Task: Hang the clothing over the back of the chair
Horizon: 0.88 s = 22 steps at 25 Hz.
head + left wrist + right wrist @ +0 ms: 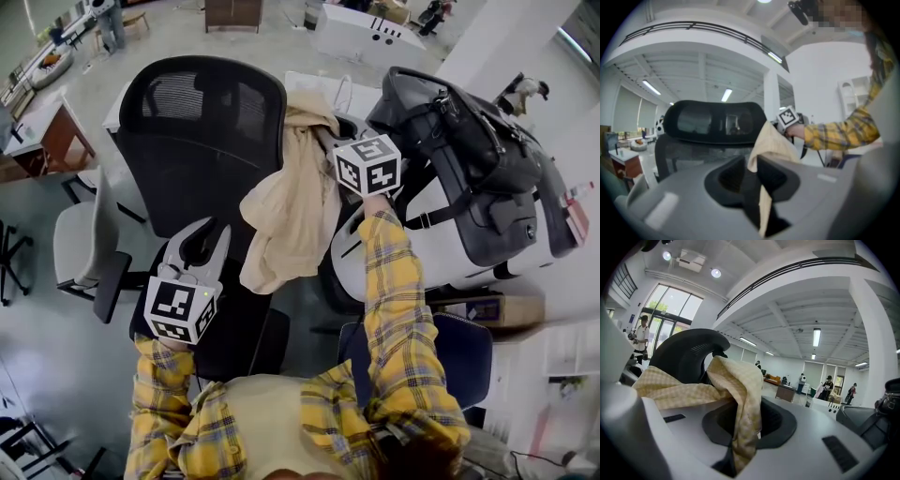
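Note:
A cream checked garment (291, 206) hangs bunched at the right edge of the black mesh chair back (197, 122), its lower end dangling beside the seat. My right gripper (339, 152), partly hidden under its marker cube, is shut on the garment's top. In the right gripper view the cloth (731, 380) runs down between the jaws of the right gripper (745, 427), with the chair back (684, 357) just behind. My left gripper (206, 234) is low in front of the chair, open and empty. Through the left gripper (752, 187) I see the chair back (712, 122) and the garment (771, 140) beyond.
A large black bag (469, 141) lies on a white-shelled chair (412, 253) to the right, close to my right arm. A grey chair (80, 244) stands at the left and a blue seat (464, 352) at the lower right. A wooden desk (47, 131) is at the far left.

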Motion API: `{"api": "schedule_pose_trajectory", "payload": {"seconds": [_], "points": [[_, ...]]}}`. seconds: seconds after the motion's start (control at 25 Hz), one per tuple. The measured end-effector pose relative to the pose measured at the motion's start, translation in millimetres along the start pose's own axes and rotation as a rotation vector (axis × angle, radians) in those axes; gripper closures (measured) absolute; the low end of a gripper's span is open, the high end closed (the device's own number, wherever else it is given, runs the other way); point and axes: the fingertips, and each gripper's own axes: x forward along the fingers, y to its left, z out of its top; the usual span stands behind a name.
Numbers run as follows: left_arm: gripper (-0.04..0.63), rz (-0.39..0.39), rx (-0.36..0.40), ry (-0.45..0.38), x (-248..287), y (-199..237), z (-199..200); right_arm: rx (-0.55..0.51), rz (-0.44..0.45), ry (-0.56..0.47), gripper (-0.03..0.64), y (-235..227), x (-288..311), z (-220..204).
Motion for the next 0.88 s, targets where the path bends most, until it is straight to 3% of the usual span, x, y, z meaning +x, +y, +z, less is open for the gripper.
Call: {"api": "schedule_pose_trajectory", "payload": {"seconds": [0.2,0.4,0.88], "points": [[0.525,-0.005,0.000,-0.001,2.8,-0.9,1.3,-0.011,0.041,0.047,0.582,-1.6,1.1,-10.5],[0.525,-0.008,0.002,0.000,3.2,-1.9,1.1,-0.017,0.060,0.137,0.491,-6.4,2.2,-31.3],[0.525,-0.026,0.010,-0.001,3.7,-7.9,2.8,-0.070,-0.081,0.141,0.373,-33.1,-15.1,-22.6]]}}
